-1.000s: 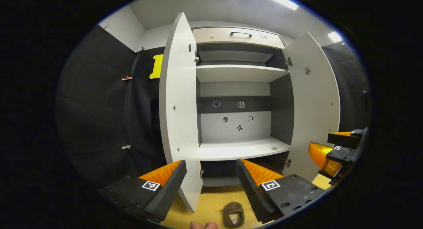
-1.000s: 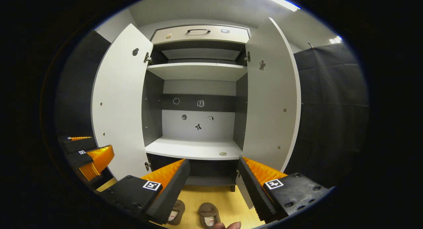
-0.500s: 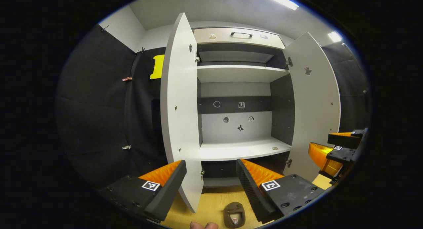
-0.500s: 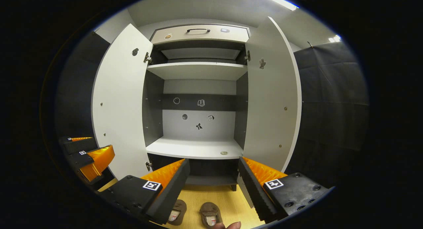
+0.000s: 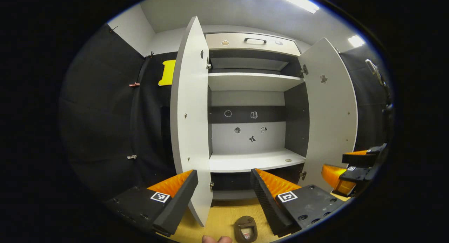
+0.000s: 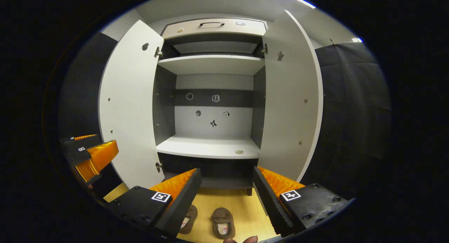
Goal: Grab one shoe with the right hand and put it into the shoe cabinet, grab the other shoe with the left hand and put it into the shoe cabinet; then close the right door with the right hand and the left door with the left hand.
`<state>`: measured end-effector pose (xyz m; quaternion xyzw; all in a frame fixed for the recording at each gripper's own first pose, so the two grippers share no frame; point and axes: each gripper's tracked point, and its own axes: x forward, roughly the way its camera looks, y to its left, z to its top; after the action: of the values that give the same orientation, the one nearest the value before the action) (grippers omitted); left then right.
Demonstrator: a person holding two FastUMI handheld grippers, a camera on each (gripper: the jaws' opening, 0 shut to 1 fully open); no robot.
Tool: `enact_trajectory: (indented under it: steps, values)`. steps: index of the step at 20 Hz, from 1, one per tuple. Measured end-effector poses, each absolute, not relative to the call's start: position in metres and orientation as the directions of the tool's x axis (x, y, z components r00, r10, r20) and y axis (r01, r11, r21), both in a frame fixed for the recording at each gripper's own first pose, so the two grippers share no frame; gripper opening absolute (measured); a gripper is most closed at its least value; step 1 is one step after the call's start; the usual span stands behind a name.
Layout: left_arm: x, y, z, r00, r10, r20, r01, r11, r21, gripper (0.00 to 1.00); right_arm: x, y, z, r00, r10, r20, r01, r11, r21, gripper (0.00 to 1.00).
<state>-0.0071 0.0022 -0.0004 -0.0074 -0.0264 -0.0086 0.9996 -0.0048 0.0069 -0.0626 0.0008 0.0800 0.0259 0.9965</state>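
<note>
Two brown shoes lie side by side on the yellow floor before the cabinet: one shoe (image 6: 222,223) and the other shoe (image 6: 188,219), partly behind a finger. One of them, a shoe (image 5: 246,229), appears in the left gripper view. The white shoe cabinet stands with its left door (image 5: 191,113) and right door (image 6: 293,95) swung wide. My left gripper (image 5: 224,192) is open above the floor with nothing between its fingers. My right gripper (image 6: 227,190) is open above the shoes, apart from them.
A lower shelf (image 6: 210,148) and an upper shelf (image 6: 210,64) are bare, with a small round thing (image 6: 239,152) on the lower one. A drawer with a handle (image 6: 212,24) tops the cabinet. Black cloth walls flank both sides.
Both views tilted slightly downward: the cabinet rose in the right gripper view and the shoes came further into sight. Both grippers stayed open.
</note>
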Motion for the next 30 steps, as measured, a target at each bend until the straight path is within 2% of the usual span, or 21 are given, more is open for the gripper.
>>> enact_trajectory:
  steps: [10,17,24,28,29,30]
  values:
    - [-0.018,0.007,-0.038,1.0,0.004,0.008,-0.004,1.0,0.007,0.95,-0.027,0.033,-0.228,0.879,0.178,-0.443,-0.169,0.984,0.059,0.98]
    - [-0.029,0.02,-0.068,0.998,0.038,-0.048,-0.037,0.999,0.016,0.95,-0.026,0.038,-0.334,0.768,0.206,-0.607,-0.144,0.978,0.151,0.99]
    - [-0.035,0.042,-0.094,0.992,0.084,-0.099,-0.081,0.996,0.037,0.95,-0.001,0.051,-0.421,0.689,0.204,-0.695,-0.116,0.978,0.173,0.97]
    - [-0.039,0.053,-0.106,0.985,0.101,-0.137,-0.096,0.995,0.042,0.94,0.024,0.051,-0.451,0.687,0.168,-0.707,-0.094,0.985,0.143,0.9]
    - [-0.04,0.056,-0.108,0.984,0.105,-0.14,-0.099,0.994,0.048,0.94,0.033,0.049,-0.454,0.701,0.148,-0.698,-0.083,0.989,0.126,0.82]
    - [-0.04,0.058,-0.11,0.983,0.111,-0.144,-0.104,0.993,0.056,0.94,0.041,0.048,-0.457,0.709,0.134,-0.693,-0.074,0.99,0.116,0.78]
